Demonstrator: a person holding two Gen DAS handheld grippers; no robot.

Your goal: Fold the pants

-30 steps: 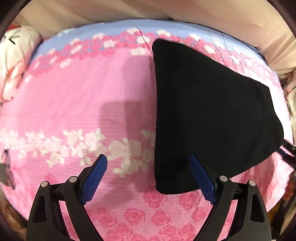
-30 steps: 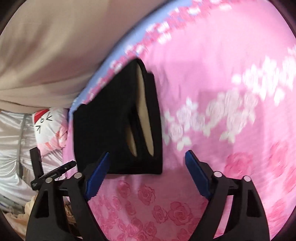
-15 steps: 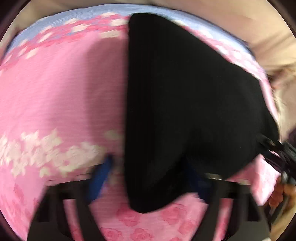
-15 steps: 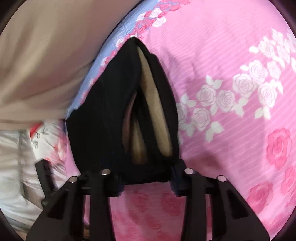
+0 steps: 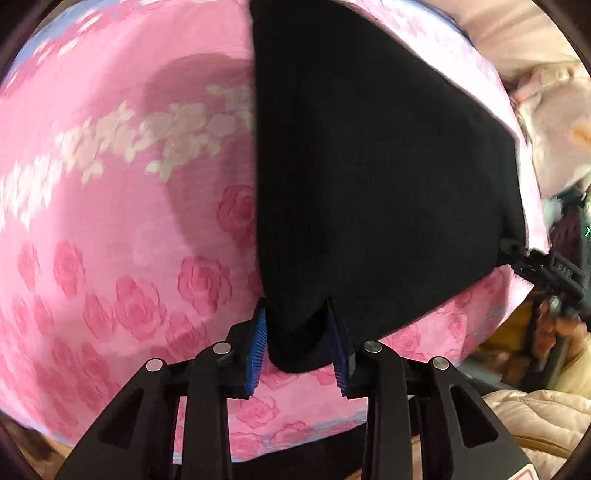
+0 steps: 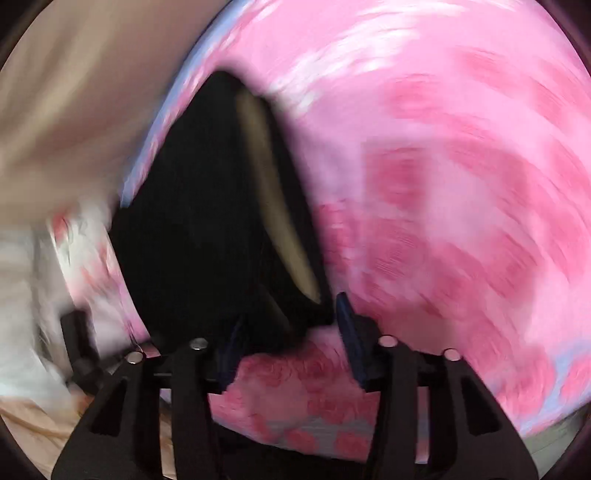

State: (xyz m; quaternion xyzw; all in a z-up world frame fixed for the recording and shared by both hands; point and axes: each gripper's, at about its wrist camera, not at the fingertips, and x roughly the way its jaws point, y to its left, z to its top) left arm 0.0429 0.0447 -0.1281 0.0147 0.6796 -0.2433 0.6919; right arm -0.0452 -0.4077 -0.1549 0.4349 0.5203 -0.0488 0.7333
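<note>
Black pants (image 5: pixel 369 177) lie partly folded on a pink rose-print bedsheet (image 5: pixel 110 221). My left gripper (image 5: pixel 299 343) is shut on the near corner of the pants, which bulges between the blue pads. The right wrist view is motion-blurred; there the pants (image 6: pixel 192 229) show a tan inner lining (image 6: pixel 273 199). My right gripper (image 6: pixel 291 343) is shut on their near edge. The right gripper also shows at the far right of the left wrist view (image 5: pixel 546 269), at the pants' other corner.
The bed's near edge runs just in front of both grippers. Beige bedding (image 5: pixel 517 33) lies beyond the far side. A white and pink patterned pillow (image 6: pixel 66 258) sits at the left in the right wrist view. A quilted beige item (image 5: pixel 535 421) lies at lower right.
Both grippers moved in onto the near edge of the pants and went from wide open to shut on the fabric. The views have shifted toward the near edge of the bed.
</note>
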